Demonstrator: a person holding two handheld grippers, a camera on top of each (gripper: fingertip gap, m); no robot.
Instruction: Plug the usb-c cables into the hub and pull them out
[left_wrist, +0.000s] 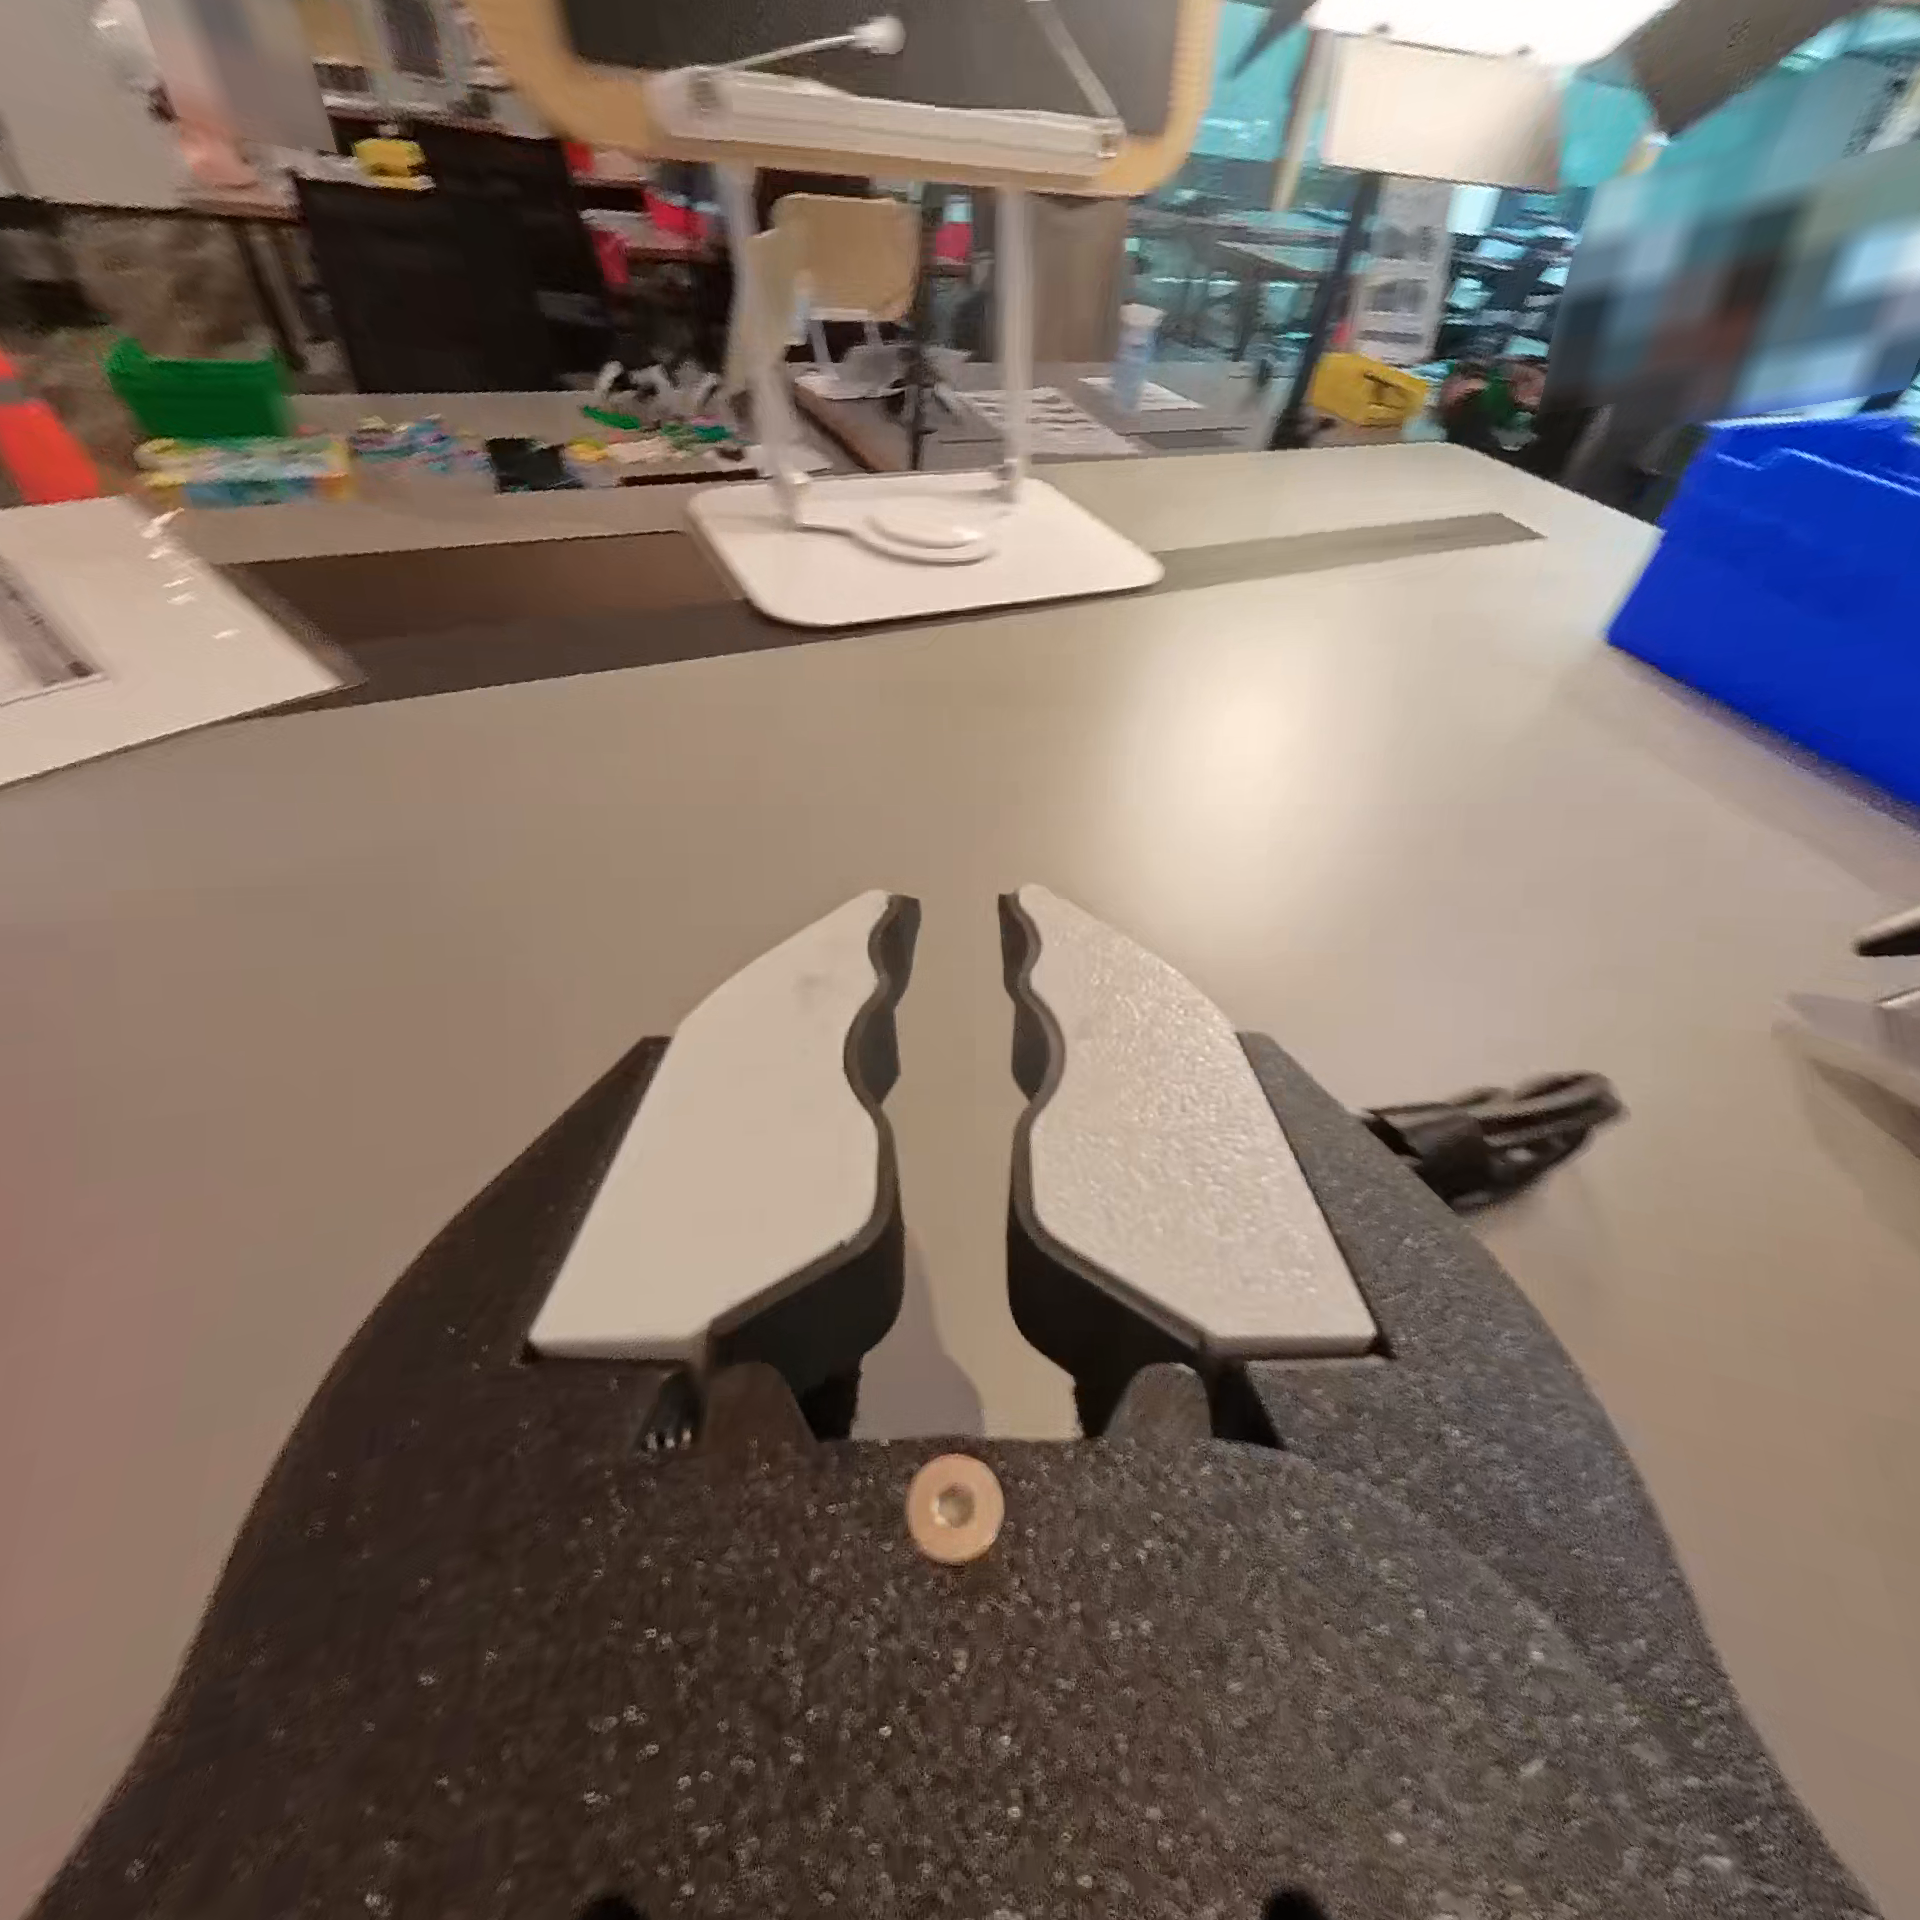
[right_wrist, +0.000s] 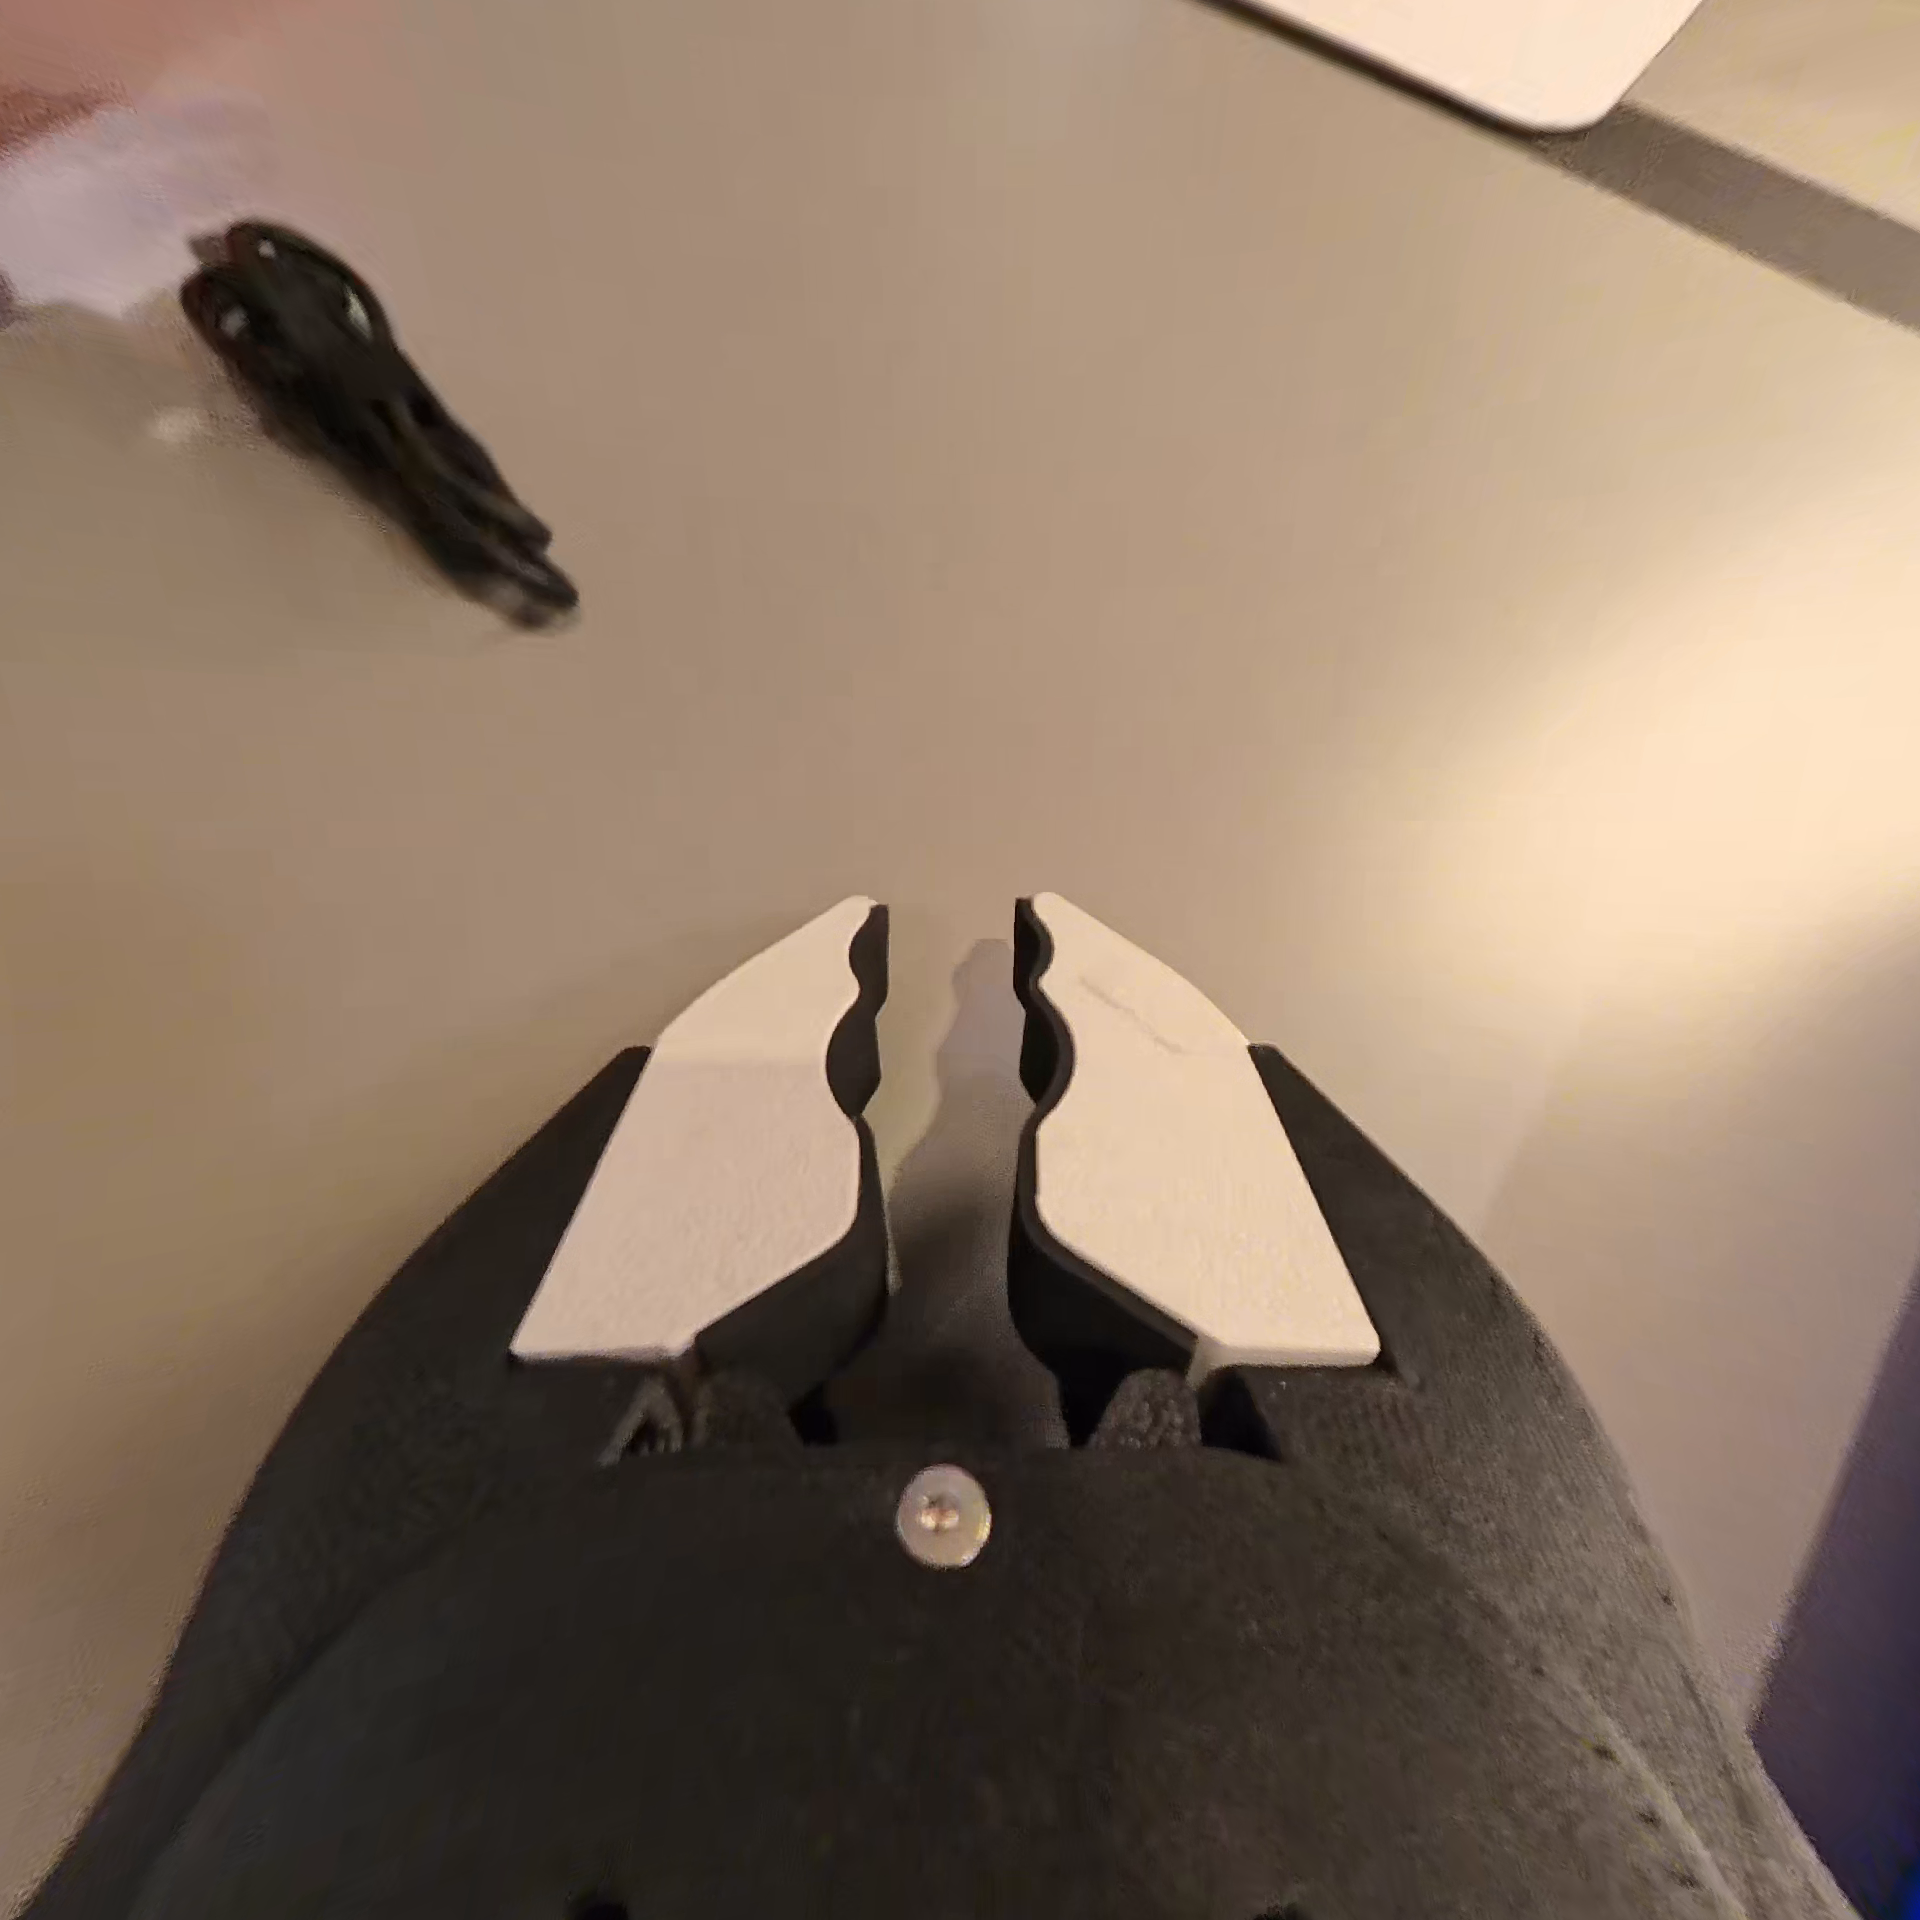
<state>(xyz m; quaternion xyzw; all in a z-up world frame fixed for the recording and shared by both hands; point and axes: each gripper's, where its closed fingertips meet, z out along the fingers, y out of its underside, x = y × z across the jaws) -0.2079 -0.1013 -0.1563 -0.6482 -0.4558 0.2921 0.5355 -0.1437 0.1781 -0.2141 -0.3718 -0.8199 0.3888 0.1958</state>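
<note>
A bundled black cable (left_wrist: 1496, 1132) lies on the beige table (left_wrist: 1143, 790), to the right of my left gripper (left_wrist: 958, 904). That gripper is low over the table, its jaws a little apart and empty. In the right wrist view the same cable bundle (right_wrist: 374, 416) lies at the upper left, well away from my right gripper (right_wrist: 951, 906). The right gripper points down at the bare table (right_wrist: 1143, 520), its jaws a little apart with nothing between them. Its fingertips (left_wrist: 1886, 940) show at the left wrist view's right edge. No hub shows in either view.
A white lamp stand's base (left_wrist: 925, 551) sits at the back on a dark strip (left_wrist: 468, 603), and also shows in the right wrist view (right_wrist: 1507, 52). A blue bin (left_wrist: 1787, 623) stands on the right. A white paper sheet (left_wrist: 135, 644) lies at the left. Spacing between my two grippers at the tips: around 30 cm.
</note>
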